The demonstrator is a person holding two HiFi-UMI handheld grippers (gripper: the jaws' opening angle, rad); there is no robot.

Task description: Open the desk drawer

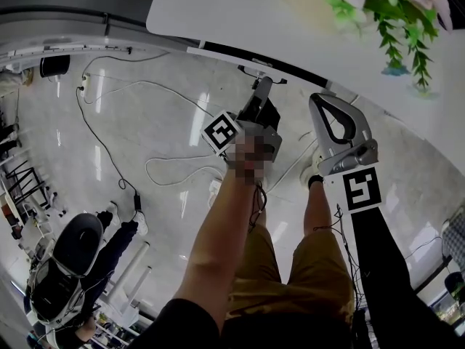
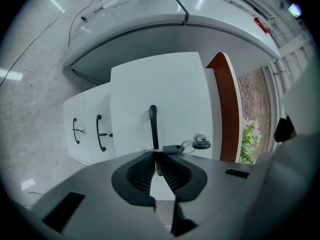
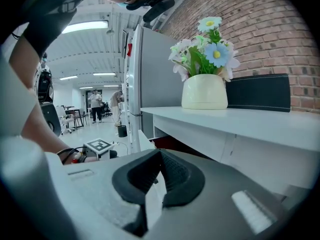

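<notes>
The white drawer front [image 2: 170,89] stands proud of the two lower drawer fronts [image 2: 87,134] in the left gripper view. Its black bar handle [image 2: 153,121] runs straight into my left gripper [image 2: 156,155], which is shut on the handle's near end. A key with a black fob [image 2: 201,143] sits in the lock beside the handle. In the head view my left gripper [image 1: 260,93] reaches under the white desk top [image 1: 240,13]. My right gripper [image 1: 320,102] hangs to its right, off the desk, pads together on nothing [image 3: 160,154].
A cream vase of flowers [image 3: 204,91] stands on the desk top [image 3: 240,119]; its blooms [image 1: 392,6] overhang the edge. Cables [image 1: 116,107] trail over the glossy floor. Another person [image 1: 80,260] stands at the lower left. My legs are right below the grippers.
</notes>
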